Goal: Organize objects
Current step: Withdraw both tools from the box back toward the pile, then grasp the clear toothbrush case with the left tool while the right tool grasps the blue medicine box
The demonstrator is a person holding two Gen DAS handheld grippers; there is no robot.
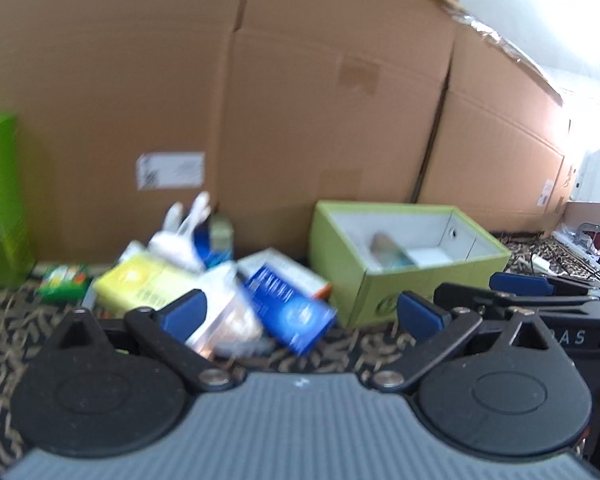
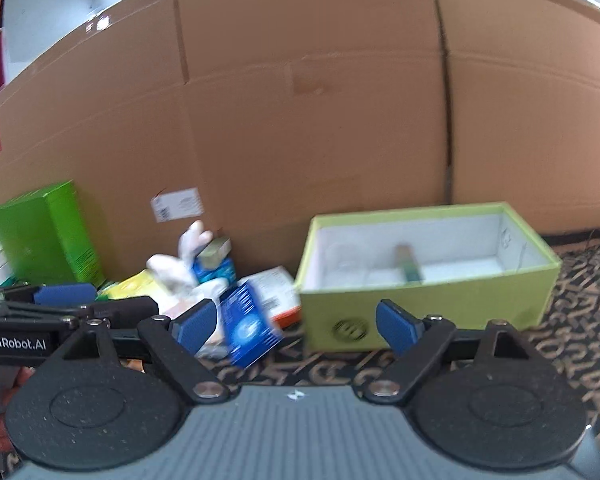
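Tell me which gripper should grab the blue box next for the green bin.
Left, probably. The blue box sits between the open left gripper's fingers, just ahead. The right gripper, also open, faces the green bin, with the box off beside its left finger.

Large brown cartons [image 2: 300, 120] at the far side: matt corrugated cardboard, white paper label [image 2: 177, 204]. Open lime-green box [image 2: 428, 304], right: matt card outside, white lining. Blue box [image 1: 290, 312] in the left pile: glossy printed card. Floor covering [image 2: 580, 340]: dark patterned cloth. Gripper fingers [image 2: 194, 326]: blue pads on matt black plastic arms with bright metal pivots.
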